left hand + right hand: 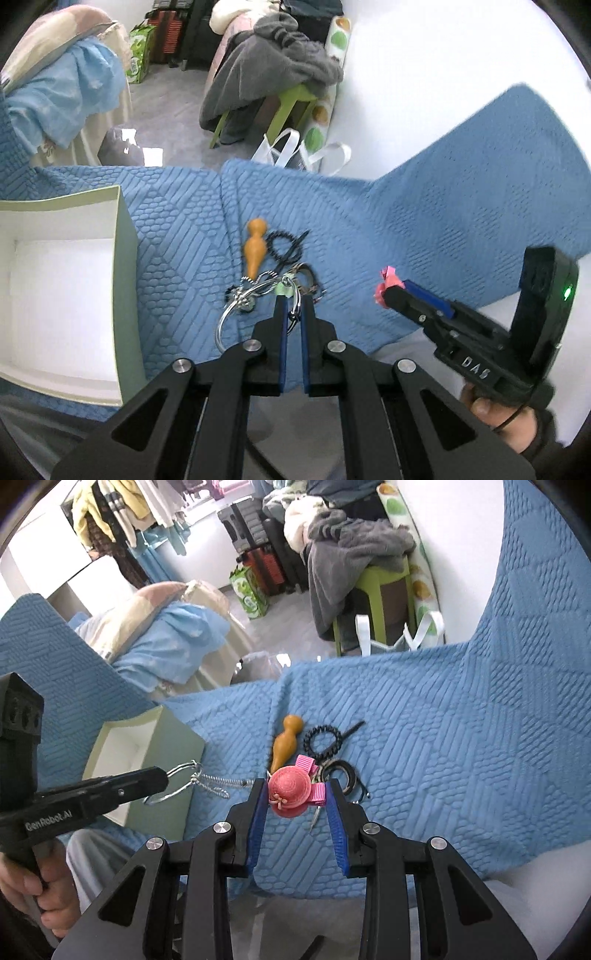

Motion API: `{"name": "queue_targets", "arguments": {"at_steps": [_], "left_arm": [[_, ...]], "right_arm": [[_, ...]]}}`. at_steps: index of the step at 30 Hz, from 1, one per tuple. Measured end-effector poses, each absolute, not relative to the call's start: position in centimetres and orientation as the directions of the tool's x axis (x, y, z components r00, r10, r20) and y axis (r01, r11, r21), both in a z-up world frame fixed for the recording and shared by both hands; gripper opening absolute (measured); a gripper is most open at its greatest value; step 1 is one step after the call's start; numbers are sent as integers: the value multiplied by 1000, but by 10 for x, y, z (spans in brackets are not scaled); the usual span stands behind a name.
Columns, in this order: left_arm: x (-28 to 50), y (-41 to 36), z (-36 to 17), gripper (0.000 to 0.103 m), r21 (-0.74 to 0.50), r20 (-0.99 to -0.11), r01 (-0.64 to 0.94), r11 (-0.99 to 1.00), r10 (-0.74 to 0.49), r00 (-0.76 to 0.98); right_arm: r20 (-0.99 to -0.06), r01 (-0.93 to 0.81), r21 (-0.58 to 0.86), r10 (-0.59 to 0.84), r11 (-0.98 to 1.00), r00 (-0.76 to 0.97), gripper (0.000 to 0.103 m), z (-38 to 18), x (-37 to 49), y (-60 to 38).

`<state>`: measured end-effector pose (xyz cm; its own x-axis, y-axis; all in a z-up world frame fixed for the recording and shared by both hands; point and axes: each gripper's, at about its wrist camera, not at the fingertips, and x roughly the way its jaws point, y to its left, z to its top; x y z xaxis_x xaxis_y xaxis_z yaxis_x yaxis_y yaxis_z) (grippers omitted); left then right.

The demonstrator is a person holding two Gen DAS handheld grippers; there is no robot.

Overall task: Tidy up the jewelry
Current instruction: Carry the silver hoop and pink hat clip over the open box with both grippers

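My left gripper [294,306] is shut on a silver bangle [236,317] with a dangling chain and charm, held above the blue quilt; it shows in the right wrist view too [173,784]. My right gripper [297,794] is shut on a pink hat-shaped hair clip [291,788], seen in the left wrist view as a pink tip [386,286]. On the quilt lie an orange wooden piece [255,247], a black beaded bracelet [284,245] and dark rings [340,771]. An open white box [59,295] stands at the left.
The blue quilt [424,229] covers the work surface, with a raised fold at the right. Beyond its far edge are a green stool with grey clothes [269,74], a white bag [295,151] and a bundle of bedding [62,92].
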<state>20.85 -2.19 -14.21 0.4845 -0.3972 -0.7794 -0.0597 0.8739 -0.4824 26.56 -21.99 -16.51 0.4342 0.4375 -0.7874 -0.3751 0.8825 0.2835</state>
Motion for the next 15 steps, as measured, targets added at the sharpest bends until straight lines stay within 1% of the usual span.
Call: {"name": "queue_targets", "arguments": {"at_steps": [7,12,15], "left_arm": [[209,0,-111,6,-621,-688,-78,780,-495,531],[208,13,-101,6,-671,-647,-82,737,-528,550],[205,16,-105,6,-664,-654,-85,743,-522,548]], "right_arm": [[-759,-389,260,436,884,484,29,-130,257,-216],[-747,-396,255,440,882,499,29,-118,253,-211],[-746,-401,249,439,881,501,29,-119,251,-207]]}}
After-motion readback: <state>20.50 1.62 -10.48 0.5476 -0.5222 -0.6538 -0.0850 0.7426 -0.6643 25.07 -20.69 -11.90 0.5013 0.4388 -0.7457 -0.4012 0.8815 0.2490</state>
